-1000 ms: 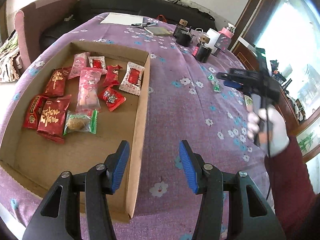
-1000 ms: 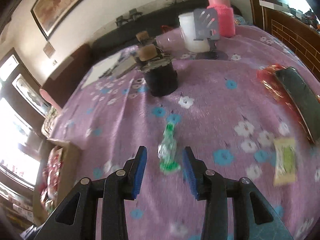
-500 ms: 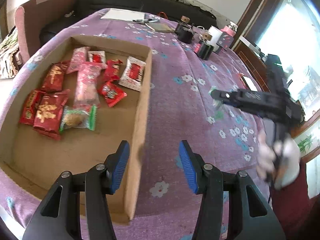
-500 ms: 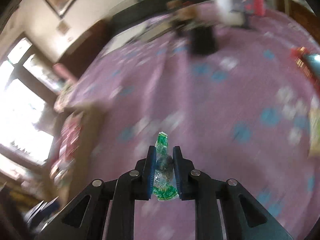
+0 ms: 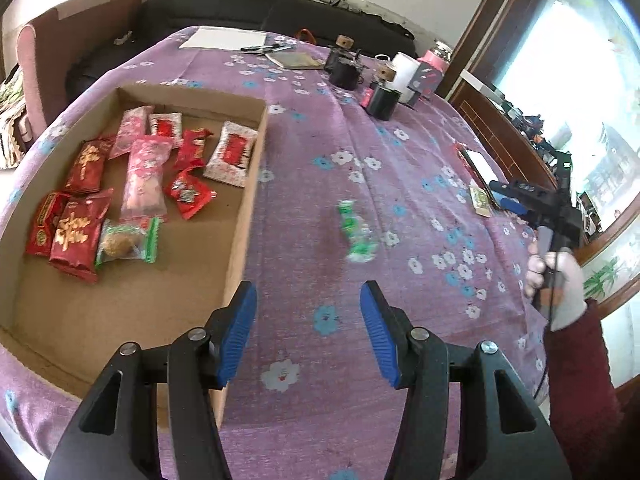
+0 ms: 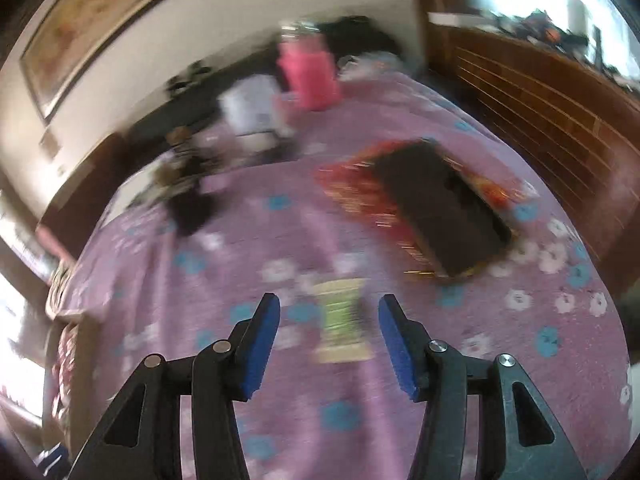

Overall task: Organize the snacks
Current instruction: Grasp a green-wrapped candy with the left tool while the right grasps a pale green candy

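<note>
An open cardboard box [image 5: 256, 184] lies at the left on the purple flowered cloth, holding several red, pink and white snack packets [image 5: 80, 232]. A green-wrapped candy [image 5: 356, 236] shows blurred just right of the box; whether it rests on the cloth I cannot tell. My left gripper [image 5: 308, 332] hovers near the box's right wall, its jaws opening slightly with nothing between them. My right gripper [image 6: 328, 344], also seen as the right gripper [image 5: 500, 194] at the far right, is opening and holds nothing. A yellow-green packet [image 6: 342, 328] lies on the cloth under its gap.
A dark phone [image 6: 444, 212] lies on a red packet beyond the right gripper. Black jars [image 5: 382, 100], a white cup [image 5: 404, 68] and a pink bottle [image 5: 434, 64] stand at the back. Paper [image 5: 224, 38] lies farther back. A gloved hand [image 5: 560, 280] holds the right gripper.
The right gripper shut on the green candy, swung it toward the box, let it go and swung back right over the yellow-green packet. The left gripper barely moved.
</note>
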`<state>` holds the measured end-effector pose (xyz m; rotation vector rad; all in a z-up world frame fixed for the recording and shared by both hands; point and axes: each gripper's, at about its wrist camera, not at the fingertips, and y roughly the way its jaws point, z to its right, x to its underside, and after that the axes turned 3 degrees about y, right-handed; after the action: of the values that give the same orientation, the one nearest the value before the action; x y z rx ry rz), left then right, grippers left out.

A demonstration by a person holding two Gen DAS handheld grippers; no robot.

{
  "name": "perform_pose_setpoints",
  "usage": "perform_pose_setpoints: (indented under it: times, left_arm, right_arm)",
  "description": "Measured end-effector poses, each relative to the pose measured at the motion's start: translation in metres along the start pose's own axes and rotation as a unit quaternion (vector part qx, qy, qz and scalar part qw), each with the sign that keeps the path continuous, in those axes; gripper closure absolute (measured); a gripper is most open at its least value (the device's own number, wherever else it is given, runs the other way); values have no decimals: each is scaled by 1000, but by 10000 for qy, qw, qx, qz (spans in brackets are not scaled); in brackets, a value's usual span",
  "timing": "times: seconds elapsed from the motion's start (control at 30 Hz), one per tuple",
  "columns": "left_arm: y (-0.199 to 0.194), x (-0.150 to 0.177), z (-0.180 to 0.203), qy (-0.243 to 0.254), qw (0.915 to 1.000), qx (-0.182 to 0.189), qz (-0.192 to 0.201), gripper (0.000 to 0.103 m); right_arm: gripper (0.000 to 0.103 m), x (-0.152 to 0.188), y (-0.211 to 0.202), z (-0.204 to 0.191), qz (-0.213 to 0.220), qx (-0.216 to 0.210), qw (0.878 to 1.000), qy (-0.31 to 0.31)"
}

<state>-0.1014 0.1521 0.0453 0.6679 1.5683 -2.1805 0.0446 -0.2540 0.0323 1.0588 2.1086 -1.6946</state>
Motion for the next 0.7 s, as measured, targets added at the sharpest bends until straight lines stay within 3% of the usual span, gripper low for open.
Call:
perform_pose_setpoints:
  times: [0.17, 0.2, 0.27, 0.3, 0.57, 0.7]
  left_arm:
    - [7, -2, 15, 136, 9998, -75, -119, 50]
    - [8, -2, 17, 149, 9998, -93, -134, 50]
    - [11, -3, 20, 160, 9997, -130, -157, 50]
    - [13, -3, 21, 165, 9996, -152, -172, 50]
    - [48, -15, 37, 322, 9983, -364, -311, 50]
    - [65, -24, 49, 547, 9971, -440, -286, 51]
  right_arm:
    - [51, 4, 28, -1, -130, 43, 9998, -134]
    - [55, 6, 32, -3, -110, 115, 9997, -197]
    - [78, 8, 38, -15, -37, 310, 9989, -362]
    - [81, 7, 36, -14, -45, 285, 9989, -364]
    - [81, 49, 16, -42, -525, -769, 9930, -721]
    - [81, 69, 4, -52, -608, -1089, 9883, -877]
